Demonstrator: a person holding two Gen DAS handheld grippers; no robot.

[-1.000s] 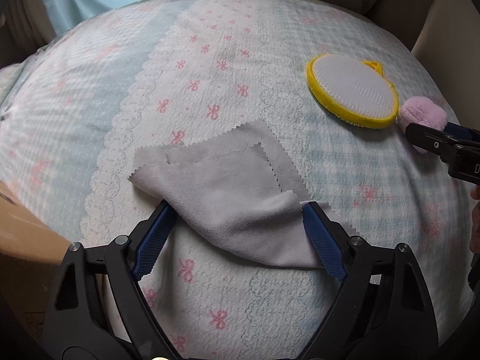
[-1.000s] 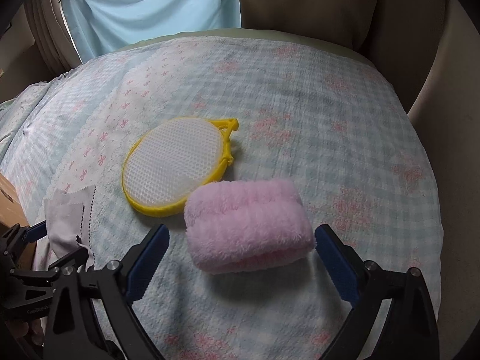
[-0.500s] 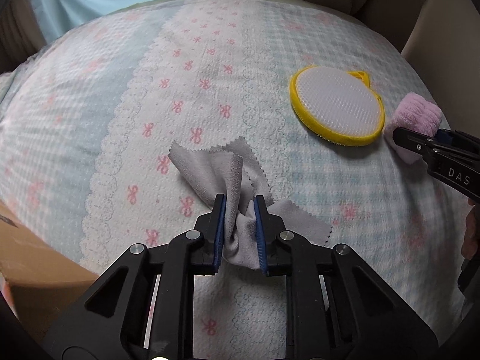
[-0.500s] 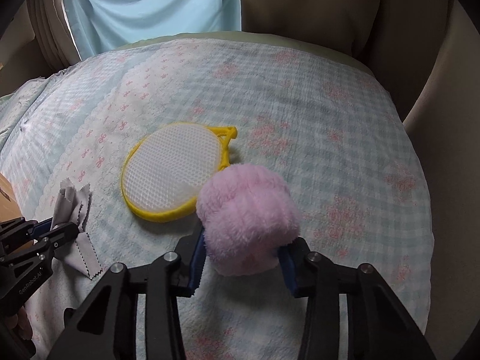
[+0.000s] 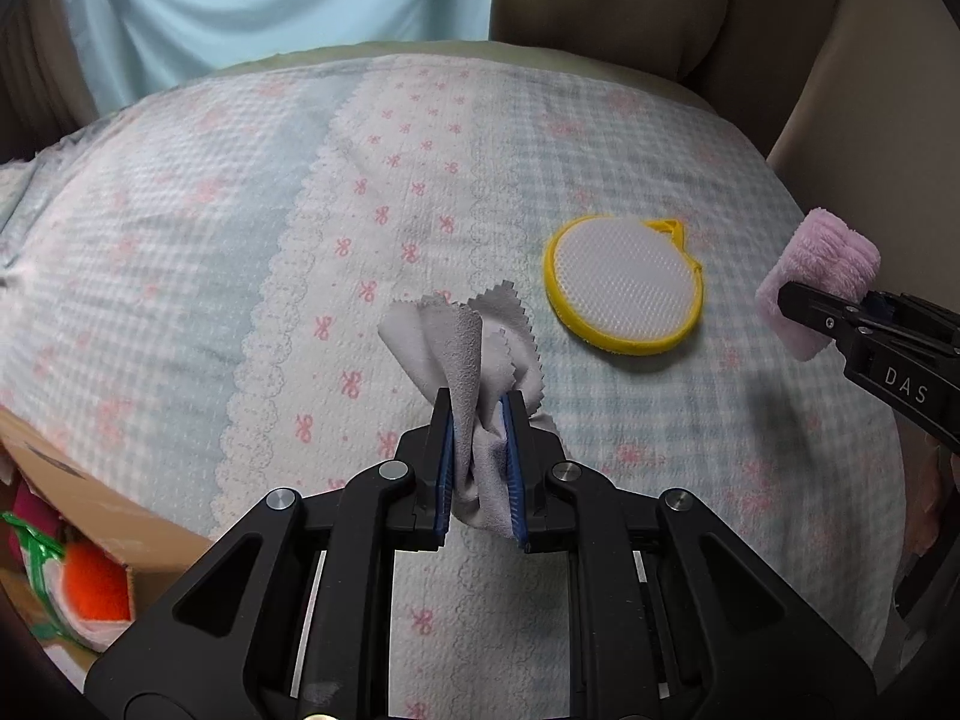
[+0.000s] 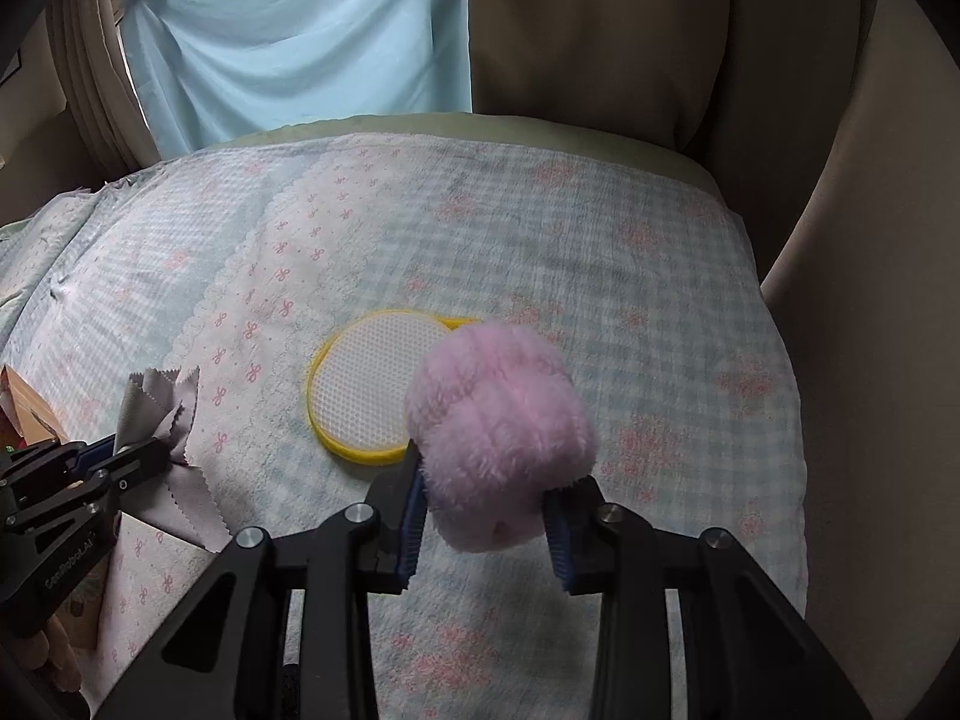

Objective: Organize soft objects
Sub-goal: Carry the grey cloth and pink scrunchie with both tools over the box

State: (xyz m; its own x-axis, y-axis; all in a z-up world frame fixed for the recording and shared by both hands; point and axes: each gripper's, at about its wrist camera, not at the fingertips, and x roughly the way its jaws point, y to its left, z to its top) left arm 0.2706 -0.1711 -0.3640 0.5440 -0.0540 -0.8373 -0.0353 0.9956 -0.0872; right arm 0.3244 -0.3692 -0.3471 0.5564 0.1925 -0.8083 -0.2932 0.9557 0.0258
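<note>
My left gripper (image 5: 478,420) is shut on a grey cloth (image 5: 462,348) with zigzag edges and holds it bunched above the bed. It shows at the left of the right wrist view (image 6: 157,414). My right gripper (image 6: 486,498) is shut on a fluffy pink towel roll (image 6: 501,426), lifted off the bed; it shows at the right of the left wrist view (image 5: 822,270). A round yellow-rimmed white mesh pad (image 5: 624,285) lies flat on the bed between them, partly behind the pink roll in the right wrist view (image 6: 372,390).
The bed cover (image 5: 300,210) is checked with pink bows. A cardboard box (image 5: 78,510) at the lower left holds a red and green soft item (image 5: 90,588). A blue curtain (image 6: 300,36) and a beige headboard (image 6: 600,30) stand behind the bed.
Both grippers closed from open, the left on the grey cloth and the right on the pink roll, and both lifted their loads off the bed.
</note>
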